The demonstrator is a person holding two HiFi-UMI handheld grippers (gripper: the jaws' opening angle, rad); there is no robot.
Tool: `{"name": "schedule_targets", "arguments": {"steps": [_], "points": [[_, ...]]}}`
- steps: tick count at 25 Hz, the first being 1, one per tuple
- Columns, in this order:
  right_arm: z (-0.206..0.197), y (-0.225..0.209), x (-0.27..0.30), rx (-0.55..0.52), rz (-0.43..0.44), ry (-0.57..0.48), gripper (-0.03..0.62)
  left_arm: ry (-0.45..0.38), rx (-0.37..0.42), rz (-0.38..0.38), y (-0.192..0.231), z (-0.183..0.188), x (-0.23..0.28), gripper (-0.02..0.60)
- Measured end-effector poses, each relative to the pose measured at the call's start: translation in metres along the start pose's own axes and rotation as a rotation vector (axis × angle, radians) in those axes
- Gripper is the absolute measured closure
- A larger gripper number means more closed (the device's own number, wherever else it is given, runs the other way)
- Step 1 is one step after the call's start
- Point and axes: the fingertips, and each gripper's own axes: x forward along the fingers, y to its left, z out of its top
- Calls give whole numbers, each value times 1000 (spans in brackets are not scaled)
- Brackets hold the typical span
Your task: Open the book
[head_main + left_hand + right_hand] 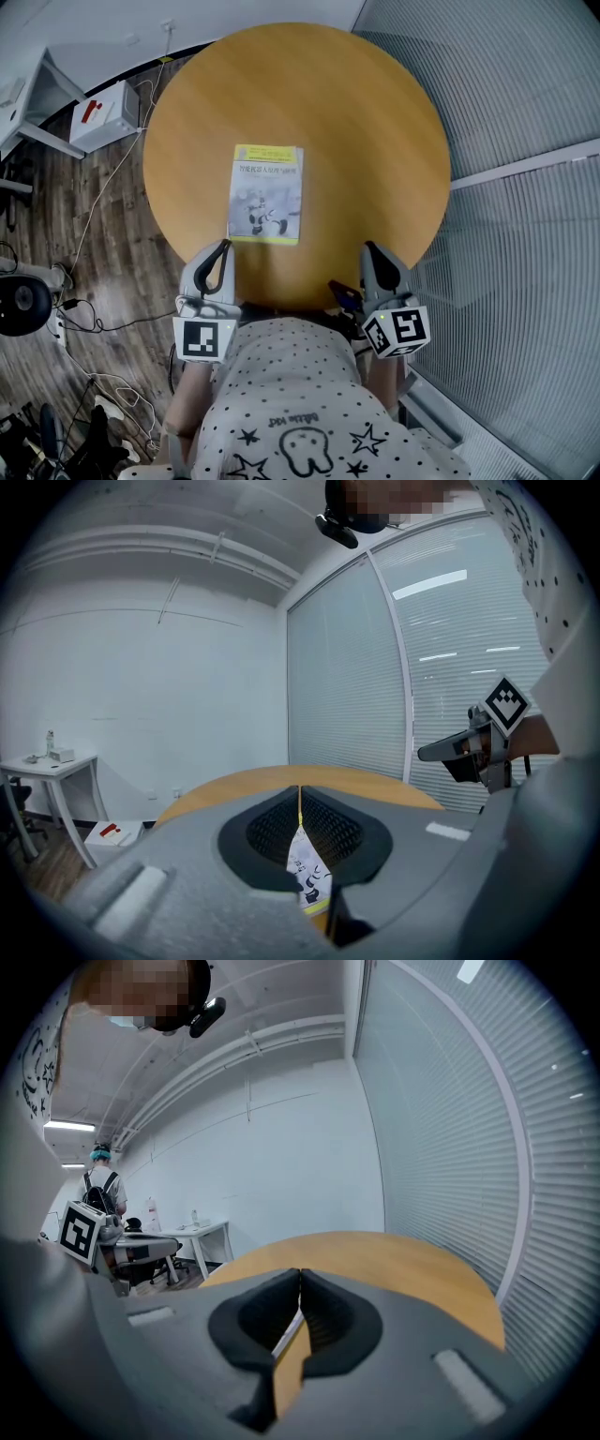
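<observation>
A closed book (pixel 266 194) with a white and yellow cover lies flat on the round wooden table (pixel 375 131), left of its middle. My left gripper (pixel 223 246) hovers at the table's near edge, just short of the book's near left corner, jaws shut and empty. My right gripper (pixel 367 247) is level with it further right, well clear of the book, also shut and empty. In the left gripper view the book (pixel 307 878) shows through the gap below the closed tips (pixel 300 794). The right gripper view shows closed tips (pixel 300 1274) over the table.
A white box (pixel 98 114) and loose cables lie on the wooden floor left of the table. A white desk (pixel 52 761) stands by the far wall. Blinds over a glass wall (pixel 525 187) run along the right. A person (pixel 98 1185) stands far off.
</observation>
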Motion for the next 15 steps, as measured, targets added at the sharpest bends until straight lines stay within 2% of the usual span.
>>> {"name": "schedule_targets", "arguments": {"steps": [6,10,11,12,15], "points": [[-1,-7,-2,9,-16,-2,589,6,17,-27,-4,-1,8,561],[-5,-10,-2,21,-23,2,589,53,70,-90,-8,-13,24,557],[-7,-11,-2,24,-25,3,589,63,91,-109,-10,-17,29,531],[-8,-11,-2,26,-26,5,589,74,114,-129,-12,-22,34,460],[-10,-13,-1,36,-30,6,589,128,196,-193,-23,-37,50,421]]}}
